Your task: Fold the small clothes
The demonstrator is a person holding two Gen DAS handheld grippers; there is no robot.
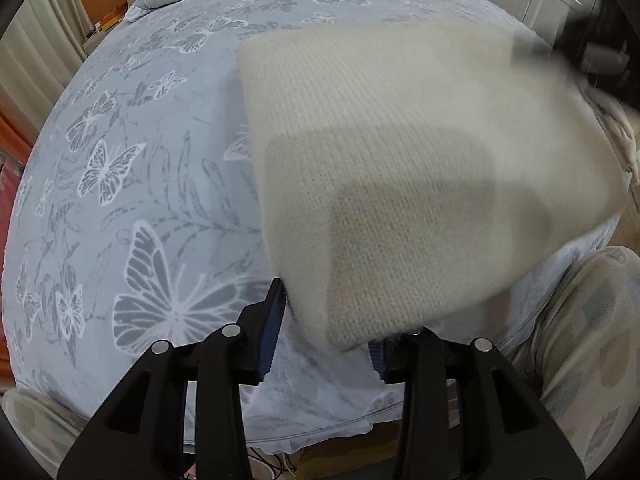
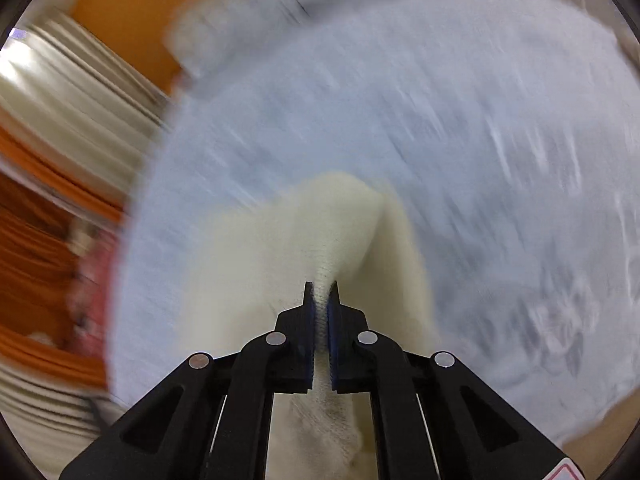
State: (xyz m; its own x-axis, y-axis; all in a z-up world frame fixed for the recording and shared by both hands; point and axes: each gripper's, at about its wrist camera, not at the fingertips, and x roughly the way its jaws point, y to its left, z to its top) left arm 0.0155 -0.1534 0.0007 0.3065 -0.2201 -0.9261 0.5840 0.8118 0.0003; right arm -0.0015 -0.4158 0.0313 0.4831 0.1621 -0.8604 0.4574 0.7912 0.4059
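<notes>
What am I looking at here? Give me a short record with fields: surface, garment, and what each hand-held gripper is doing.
surface: bed sheet, pale blue with a butterfly print
garment: cream knit garment, partly lifted, blurred on its right side
left hand-held gripper: jaws apart around the garment's near corner, pads not visibly pressing
right hand-held gripper: shut on a pinched fold of the garment
person: a patterned trouser leg beside the bed

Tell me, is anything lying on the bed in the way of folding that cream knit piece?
Nothing visible does. The butterfly-print bedsheet beside the cream knit garment is bare. The right gripper already pinches the fabric; the left gripper sits open at its near corner.
</notes>
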